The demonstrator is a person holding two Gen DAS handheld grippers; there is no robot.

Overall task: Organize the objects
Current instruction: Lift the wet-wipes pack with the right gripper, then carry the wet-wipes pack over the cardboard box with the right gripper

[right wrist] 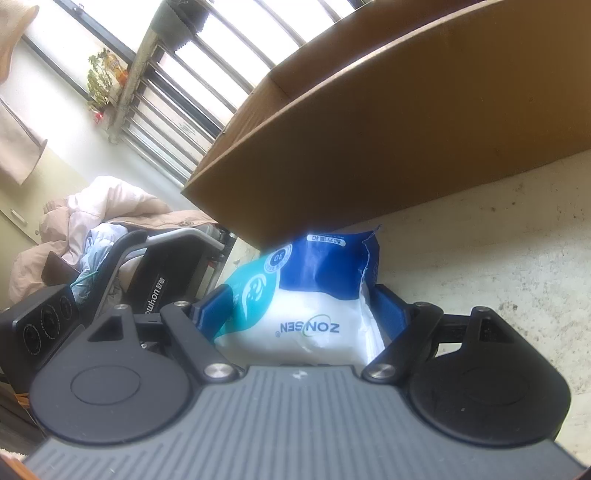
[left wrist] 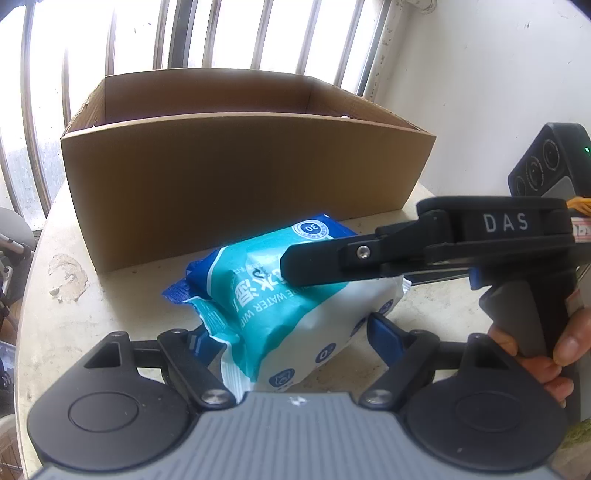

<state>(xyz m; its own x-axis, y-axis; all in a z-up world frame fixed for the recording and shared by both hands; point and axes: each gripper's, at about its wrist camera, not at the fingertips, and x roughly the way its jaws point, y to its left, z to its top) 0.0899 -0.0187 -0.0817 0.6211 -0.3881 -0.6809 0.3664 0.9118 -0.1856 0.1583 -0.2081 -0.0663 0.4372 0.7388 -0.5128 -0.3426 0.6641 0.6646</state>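
1. The left gripper point(left wrist: 290, 338) has its blue fingers point(left wrist: 384, 334) on both sides of a pack of wet wipes point(left wrist: 295, 325), and they seem to press the near end of it.
2. The right gripper point(right wrist: 301, 308) comes from the side. Its blue fingers point(right wrist: 214, 310) pinch the other end of the same pack, and the wrapper is creased where they squeeze. The jaws are closing.
3. A hand point(left wrist: 546, 354) holds the handle of the right gripper.
4. The pack lies on the pale, stained table point(left wrist: 66, 317), just in front of a cardboard box point(left wrist: 236, 184).
5. The box stands open at the top, with its long brown wall toward the pack.
6. Behind the box is a window with bars point(left wrist: 236, 33).
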